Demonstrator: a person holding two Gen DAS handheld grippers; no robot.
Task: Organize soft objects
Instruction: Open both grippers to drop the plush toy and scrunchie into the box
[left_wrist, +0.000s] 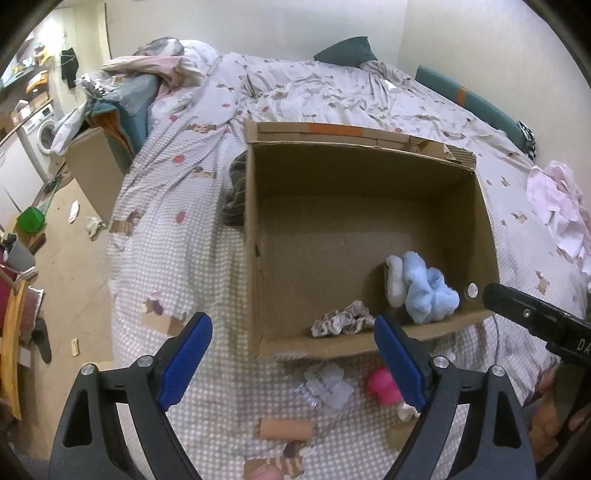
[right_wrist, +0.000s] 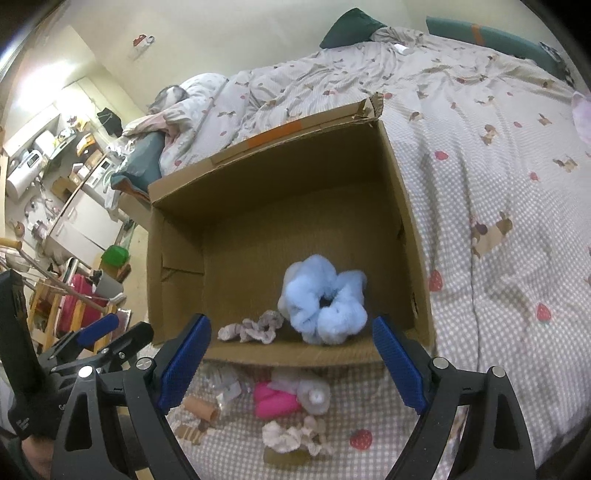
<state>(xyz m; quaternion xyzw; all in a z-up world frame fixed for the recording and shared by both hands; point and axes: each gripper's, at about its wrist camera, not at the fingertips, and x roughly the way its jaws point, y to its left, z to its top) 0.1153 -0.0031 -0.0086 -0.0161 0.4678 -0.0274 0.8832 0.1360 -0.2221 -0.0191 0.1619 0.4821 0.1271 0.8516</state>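
An open cardboard box (left_wrist: 252, 221) (right_wrist: 173, 258) stands on the checked bedspread. In its near corner lie a fluffy light-blue scrunchie (left_wrist: 424, 291) (right_wrist: 325, 302) and a small grey patterned scrunchie (left_wrist: 341, 322) (right_wrist: 251, 328). My left gripper (left_wrist: 291, 325) hovers open over the box's near rim with nothing between its fingers. My right gripper (right_wrist: 290, 326) is open and empty too, just above the same rim. On the bed in front of the box lie a pink soft object (left_wrist: 382, 384) (right_wrist: 275, 402), a pale scrunchie (right_wrist: 291, 435), a cardboard tube (left_wrist: 284, 428) (right_wrist: 201, 406) and a clear wrapper (left_wrist: 325, 386).
A pink cloth (left_wrist: 557, 206) lies on the bed to the right. A dark green pillow (left_wrist: 347, 51) sits at the head. Another cardboard box (left_wrist: 96, 170) leans at the bed's left side, above a cluttered floor with a green container (left_wrist: 31, 218).
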